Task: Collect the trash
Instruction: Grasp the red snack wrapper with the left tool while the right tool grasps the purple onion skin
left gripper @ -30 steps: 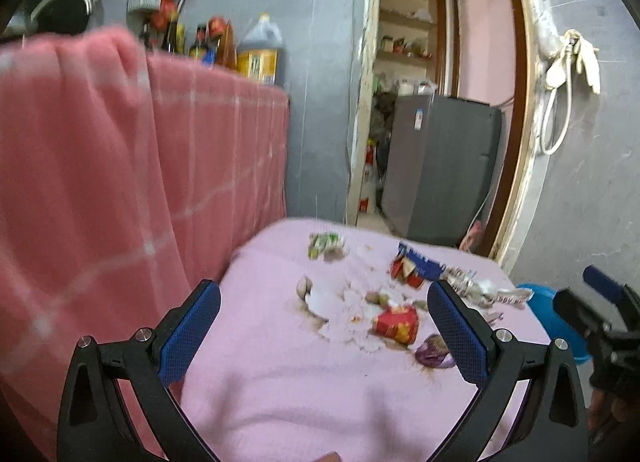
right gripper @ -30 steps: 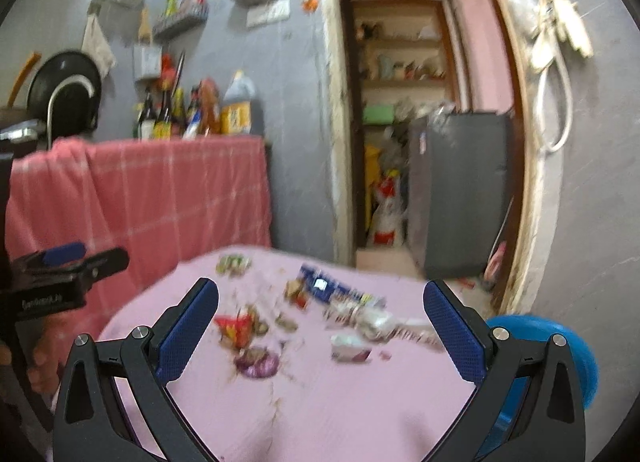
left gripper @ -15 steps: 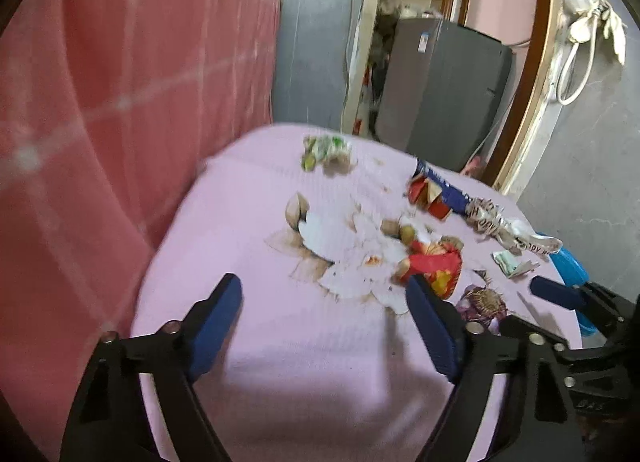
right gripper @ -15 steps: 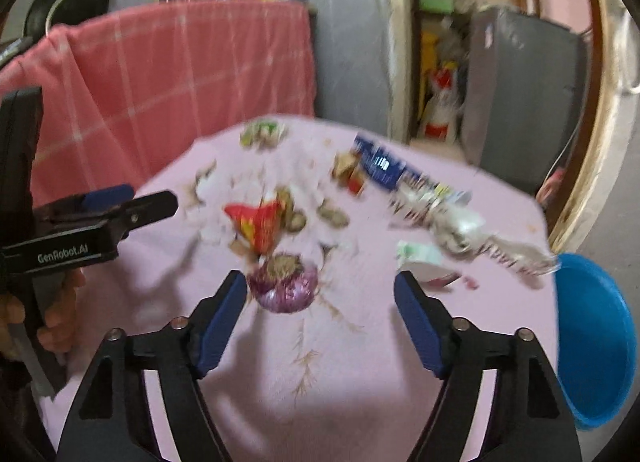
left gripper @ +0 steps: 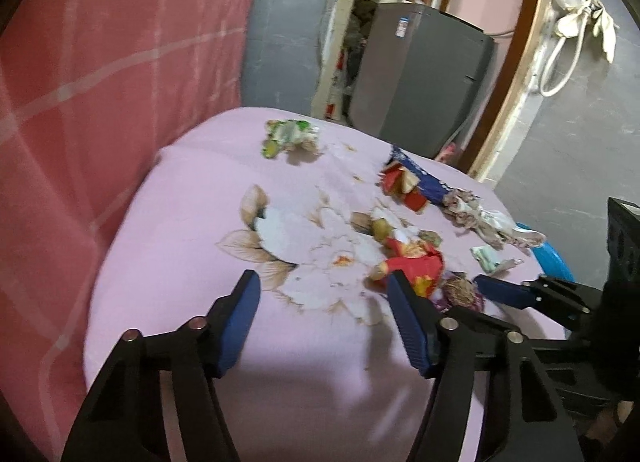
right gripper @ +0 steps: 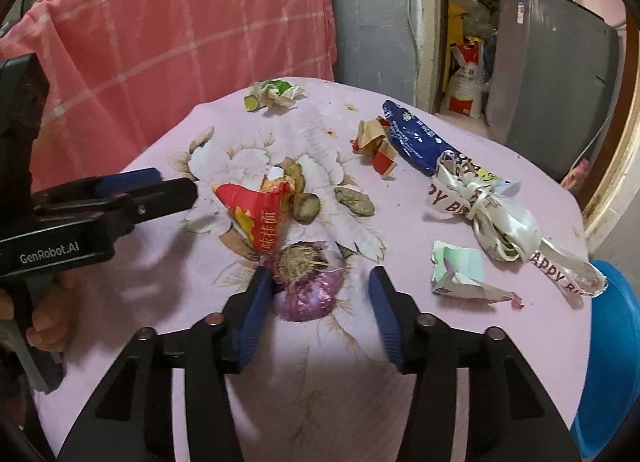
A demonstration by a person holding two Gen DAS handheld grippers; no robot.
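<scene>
Both tongs drop toward the littered counter (right gripper: 400, 402), jaws narrowing: the right tongs (right gripper: 316, 286) bracket the onion scrap (right gripper: 308, 286) unclamped, the left tongs (left gripper: 322, 302) empty beside the red wrapper (left gripper: 416, 266).

Grey wall (left gripper: 280, 21), wooden doorframe (left gripper: 516, 73), grey cabinet (right gripper: 552, 61), pink checked cloth (right gripper: 192, 21)

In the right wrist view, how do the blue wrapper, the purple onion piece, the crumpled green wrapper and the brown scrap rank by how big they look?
Largest to smallest as they appear:
1. blue wrapper
2. purple onion piece, though it lies nearest the camera, which flatters it
3. crumpled green wrapper, farthest away, so possibly undersold
4. brown scrap
</scene>
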